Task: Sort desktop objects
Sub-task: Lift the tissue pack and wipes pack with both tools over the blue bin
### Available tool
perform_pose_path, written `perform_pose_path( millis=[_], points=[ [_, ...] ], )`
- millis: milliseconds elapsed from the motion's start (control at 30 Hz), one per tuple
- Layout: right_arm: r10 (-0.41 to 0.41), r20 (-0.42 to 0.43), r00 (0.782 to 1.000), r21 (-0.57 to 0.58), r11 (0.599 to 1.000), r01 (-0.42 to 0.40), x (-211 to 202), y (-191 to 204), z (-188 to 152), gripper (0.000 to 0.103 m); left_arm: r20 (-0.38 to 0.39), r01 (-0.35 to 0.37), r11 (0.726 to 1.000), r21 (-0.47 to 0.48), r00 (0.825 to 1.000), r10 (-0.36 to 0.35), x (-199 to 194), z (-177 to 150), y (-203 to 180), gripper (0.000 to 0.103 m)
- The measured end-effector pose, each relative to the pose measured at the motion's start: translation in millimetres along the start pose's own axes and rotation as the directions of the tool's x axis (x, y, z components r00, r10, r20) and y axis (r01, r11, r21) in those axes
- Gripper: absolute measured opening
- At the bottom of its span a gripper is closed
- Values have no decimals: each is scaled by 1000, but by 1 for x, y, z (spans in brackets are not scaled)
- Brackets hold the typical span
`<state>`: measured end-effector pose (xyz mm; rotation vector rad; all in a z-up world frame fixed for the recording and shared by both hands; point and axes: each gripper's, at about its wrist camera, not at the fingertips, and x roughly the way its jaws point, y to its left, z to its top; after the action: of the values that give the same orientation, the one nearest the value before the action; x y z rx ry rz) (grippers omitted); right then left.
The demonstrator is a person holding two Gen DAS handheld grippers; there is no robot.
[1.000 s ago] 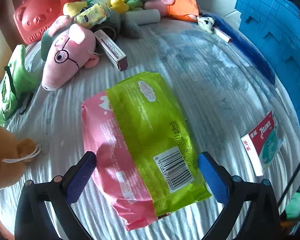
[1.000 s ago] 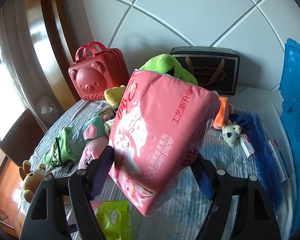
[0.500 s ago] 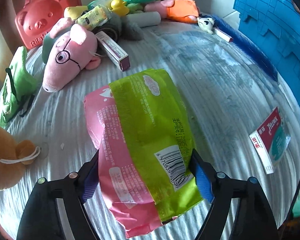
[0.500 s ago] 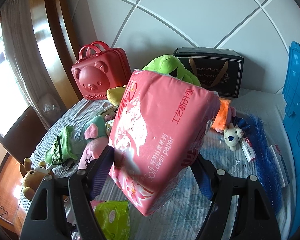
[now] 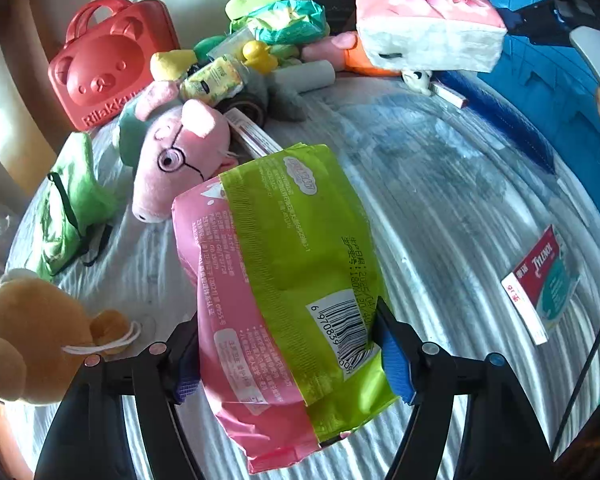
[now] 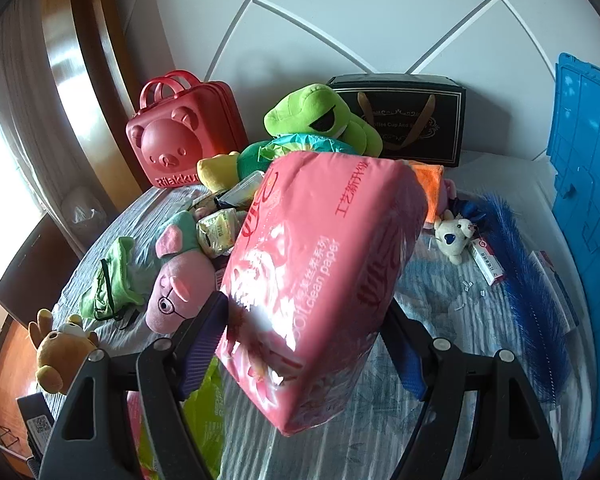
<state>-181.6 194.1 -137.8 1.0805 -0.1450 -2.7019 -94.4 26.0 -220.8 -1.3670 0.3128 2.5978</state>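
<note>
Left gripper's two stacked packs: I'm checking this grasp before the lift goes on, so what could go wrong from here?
1. The left gripper, jaws closing, pinches the green pack and the pink pack only near one end; the long free end may sag or slip out.
2. The two slick wrappers merely overlap, so one might slide off.
3. The right gripper holds the pink tissue pack just above; they could collide.

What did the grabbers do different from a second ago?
The left gripper had open jaws around the green and pink pack; its jaws are closing on it now, lifting it off the cloth. The right gripper stayed shut on the pink tissue pack, held up as before.
</note>
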Motion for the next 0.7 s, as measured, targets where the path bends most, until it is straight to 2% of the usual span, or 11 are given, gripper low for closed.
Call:
perform_pose_path(
  millis=[100, 200, 367, 467, 500, 533, 567, 700],
  points=[
    [-18, 26, 1000, -11, 1000, 18, -17, 2, 3, 75, 47, -15, 1000, 6, 999, 15, -15, 13, 0, 72],
    [-31, 62, 998, -23, 999, 33, -39, 2, 9, 65, 94, -35, 999, 7, 995, 34, -32, 29, 0, 72],
    [-40, 94, 995, -44, 998, 44, -68, 4, 18, 64, 142, -58, 998, -5, 988, 58, -52, 47, -1, 72],
    [-79, 61, 995, -63, 995, 83, -67, -5, 13, 64, 137, -59, 998, -14, 989, 61, -56, 46, -1, 72],
    [-81, 30, 996, -53, 995, 83, -61, -12, 9, 67, 136, -57, 998, -15, 989, 59, -57, 44, -1, 73],
    [-82, -1, 997, -44, 996, 82, -55, -20, 4, 75, 137, -54, 998, -12, 989, 55, -58, 42, -1, 73],
    [-83, -31, 996, -26, 996, 83, -49, -30, -3, 78, 138, -50, 999, -9, 989, 51, -59, 40, -1, 73],
    [-34, -179, 983, 11, 999, 36, -28, -52, -47, 78, 141, -20, 1000, 4, 990, 19, -55, 35, 1, 73]
  ],
)
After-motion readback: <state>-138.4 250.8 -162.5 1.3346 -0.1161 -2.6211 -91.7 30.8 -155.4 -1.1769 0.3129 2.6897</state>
